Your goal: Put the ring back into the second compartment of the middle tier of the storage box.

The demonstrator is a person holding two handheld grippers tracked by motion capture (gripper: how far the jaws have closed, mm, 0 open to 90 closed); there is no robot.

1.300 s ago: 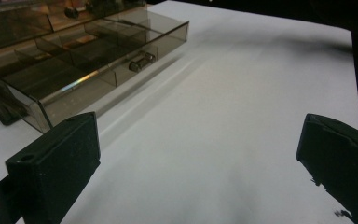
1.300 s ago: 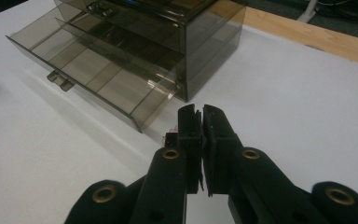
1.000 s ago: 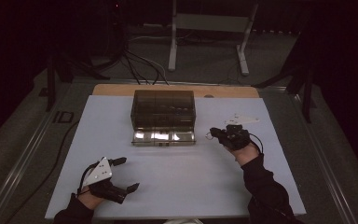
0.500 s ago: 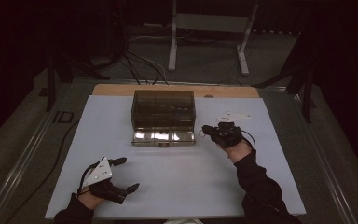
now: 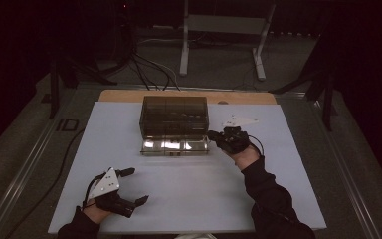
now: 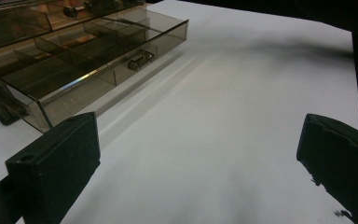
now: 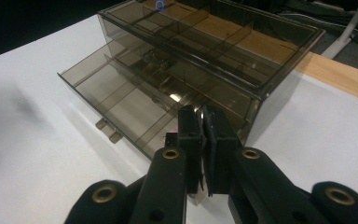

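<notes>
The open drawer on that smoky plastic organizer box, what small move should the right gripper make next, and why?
Probably a short push toward the box. The bottom drawer of the organizer box is pulled out, and the right gripper, fingers shut, sits at the drawer's front corner. The left gripper is open, near the table's front edge, well clear of the drawer. Whether the drawer should close is a guess.
</notes>
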